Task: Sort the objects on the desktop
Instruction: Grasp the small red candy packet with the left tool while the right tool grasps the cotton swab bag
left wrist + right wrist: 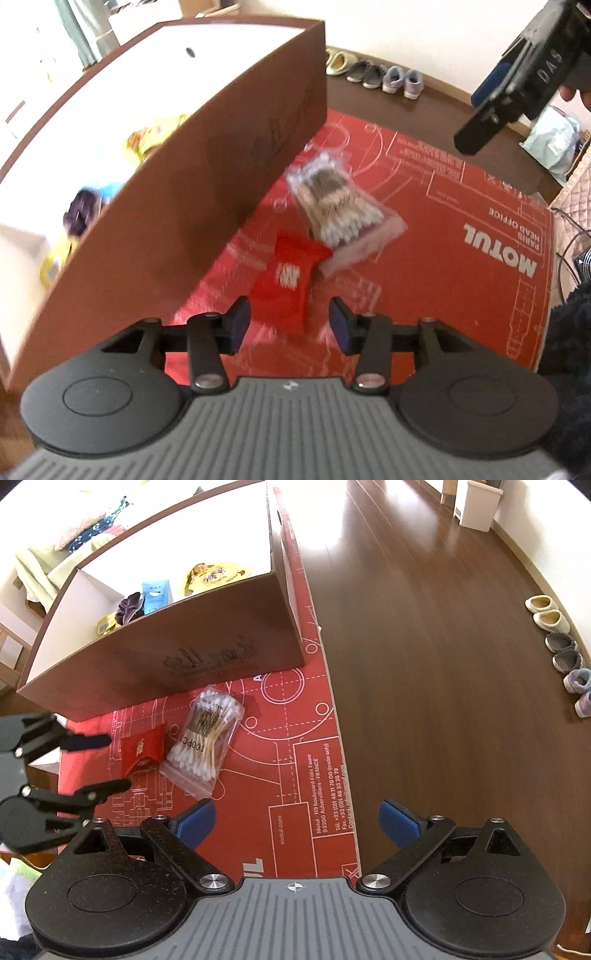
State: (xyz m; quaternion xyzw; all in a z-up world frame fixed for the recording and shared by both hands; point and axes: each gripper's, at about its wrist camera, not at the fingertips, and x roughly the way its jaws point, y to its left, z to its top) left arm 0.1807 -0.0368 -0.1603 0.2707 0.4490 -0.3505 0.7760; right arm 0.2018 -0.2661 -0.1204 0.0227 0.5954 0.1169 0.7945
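A: How were the left tongs (290,325) seen?

B: They were held partly open, with nothing gripped between the blue pads (341,325). A small red packet (286,280) was seen just ahead of them at twelve o'clock, lying flat on the red cardboard sheet (461,229). Whether the pads were touching the packet could not be told, since the left wrist view was blurred.

A: And the right tongs (297,821)?

B: They were spread wide, and nothing was held. They were seen raised above the right edge of the sheet, well apart from the objects.

A: Where was the bag of cotton swabs (207,738) placed?

B: In the right wrist view it was found at eleven o'clock, flat on the sheet, touching the red packet on that packet's three o'clock side. The brown box (207,653) was seen just beyond both, at twelve o'clock of the bag.

A: Was anything noted inside the box?

B: A yellow snack pouch (210,574), a light blue carton (157,594) and a dark purple item (129,607) were seen in it. Shoes (561,653) were lined up on the wooden floor (424,664) at two o'clock.
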